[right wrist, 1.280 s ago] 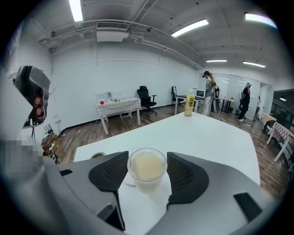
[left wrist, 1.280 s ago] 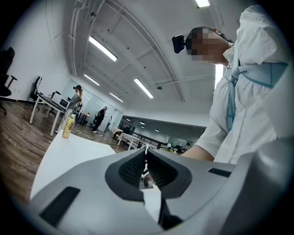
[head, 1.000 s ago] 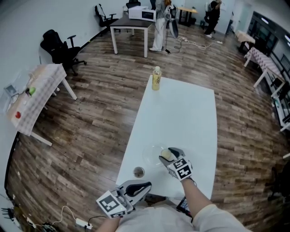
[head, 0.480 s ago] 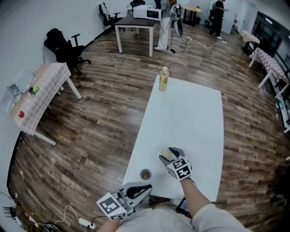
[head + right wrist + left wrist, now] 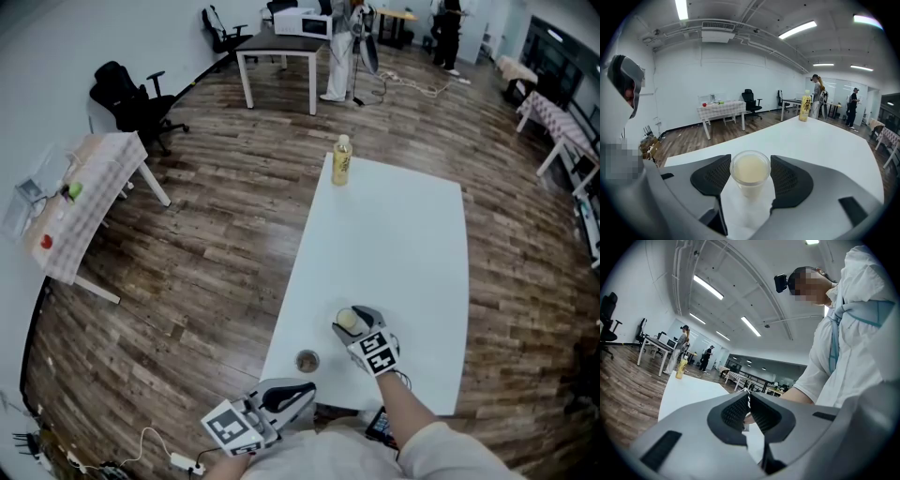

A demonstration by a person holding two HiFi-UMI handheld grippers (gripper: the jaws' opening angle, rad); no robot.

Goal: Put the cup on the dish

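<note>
Clear plastic cup of pale yellowish liquid [image 5: 750, 169] sits upright, pinched between the right gripper's [image 5: 750, 163] fingers over the near end of the white table [image 5: 394, 244] (lifted or standing: unclear); left gripper's [image 5: 748, 397] fingers pressed together, empty.

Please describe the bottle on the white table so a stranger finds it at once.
Find the long white table on the wooden floor. At its far left corner the bottle stands alone. It is tall and yellow, unlike the short clear cup of pale liquid at the near end.
</note>
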